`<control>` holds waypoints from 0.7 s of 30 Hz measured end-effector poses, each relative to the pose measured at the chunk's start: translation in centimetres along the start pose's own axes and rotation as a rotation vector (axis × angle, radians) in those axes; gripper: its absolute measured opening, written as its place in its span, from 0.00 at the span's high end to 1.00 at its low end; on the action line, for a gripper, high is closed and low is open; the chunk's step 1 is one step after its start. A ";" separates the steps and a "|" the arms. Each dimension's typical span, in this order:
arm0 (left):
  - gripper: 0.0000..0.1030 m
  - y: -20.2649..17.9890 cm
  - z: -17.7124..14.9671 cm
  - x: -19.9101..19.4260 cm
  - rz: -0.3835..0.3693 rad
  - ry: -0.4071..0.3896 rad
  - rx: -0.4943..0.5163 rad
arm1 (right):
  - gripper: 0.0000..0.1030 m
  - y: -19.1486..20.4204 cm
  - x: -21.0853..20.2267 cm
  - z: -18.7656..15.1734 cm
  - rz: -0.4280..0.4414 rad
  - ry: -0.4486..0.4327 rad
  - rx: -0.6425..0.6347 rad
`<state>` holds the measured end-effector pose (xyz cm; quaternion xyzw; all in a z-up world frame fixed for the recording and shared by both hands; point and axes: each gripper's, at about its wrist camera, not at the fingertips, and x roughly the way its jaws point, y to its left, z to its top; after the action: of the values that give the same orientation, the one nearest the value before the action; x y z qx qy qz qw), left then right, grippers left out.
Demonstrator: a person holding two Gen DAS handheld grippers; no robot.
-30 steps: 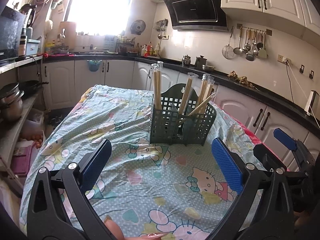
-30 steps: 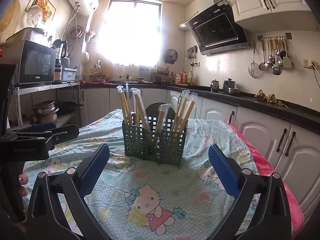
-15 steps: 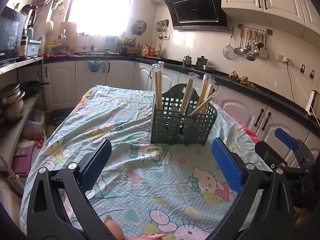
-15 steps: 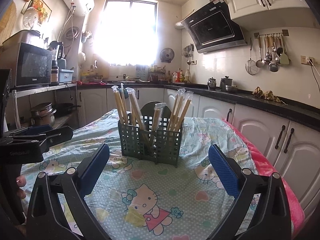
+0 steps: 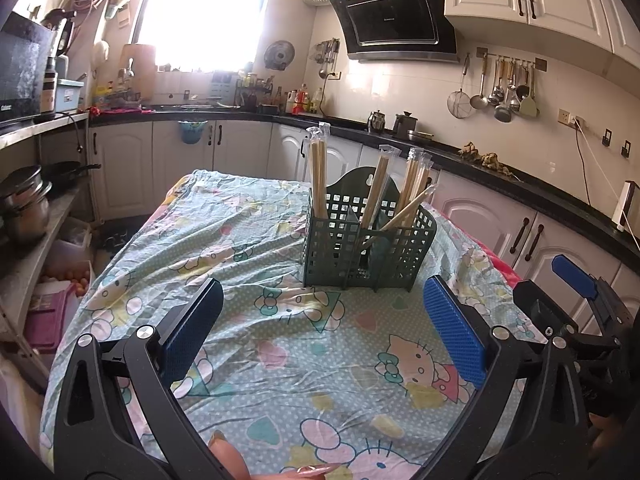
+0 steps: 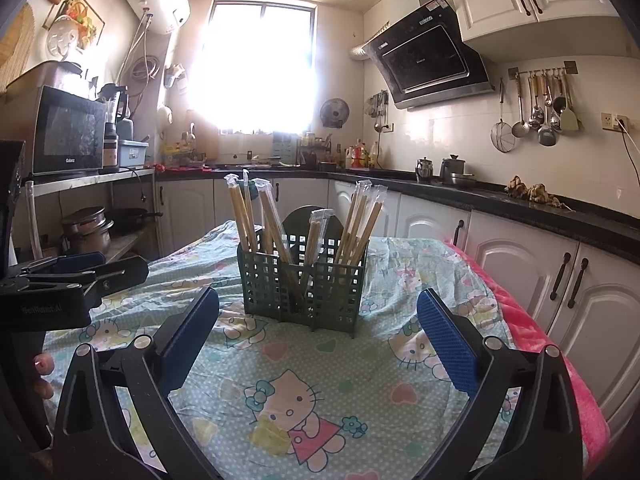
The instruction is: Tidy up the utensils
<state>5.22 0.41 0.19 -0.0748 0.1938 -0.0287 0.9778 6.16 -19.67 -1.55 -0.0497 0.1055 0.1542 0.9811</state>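
Note:
A dark green slotted utensil basket stands upright on the table, holding several pairs of wrapped wooden chopsticks in its compartments. My left gripper hovers open in front of the basket, with nothing between its blue pads. My right gripper is likewise open and empty, short of the basket. In the left wrist view the right gripper appears at the right edge. The left gripper shows at the left of the right wrist view.
A cartoon-cat tablecloth covers the table. White cabinets and a black counter run along the right and back. A shelf with pots and a microwave stands at the left. Ladles hang on the wall.
Both grippers have drifted slightly; the right wrist view has pulled back and tilted up a little. Both stay open and the basket has not moved.

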 end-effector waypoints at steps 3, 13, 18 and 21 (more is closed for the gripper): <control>0.10 0.0 0.0 0.0 0.000 0.005 -0.003 | 0.06 -0.1 0.0 0.0 0.000 0.004 0.000; 0.10 0.0 -0.2 0.0 -0.001 0.007 -0.001 | 0.06 -0.1 0.0 0.0 0.003 0.000 0.002; 0.10 0.0 -0.2 0.0 -0.003 0.010 0.000 | 0.06 -0.1 0.0 0.0 0.005 0.005 0.002; 0.10 0.0 -0.2 0.1 0.002 0.014 0.008 | 0.06 -0.2 0.1 0.0 0.006 0.006 0.003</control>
<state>5.24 0.34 -0.03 -0.0704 0.2006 -0.0290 0.9767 6.30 -19.78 -1.52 -0.0486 0.1089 0.1567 0.9804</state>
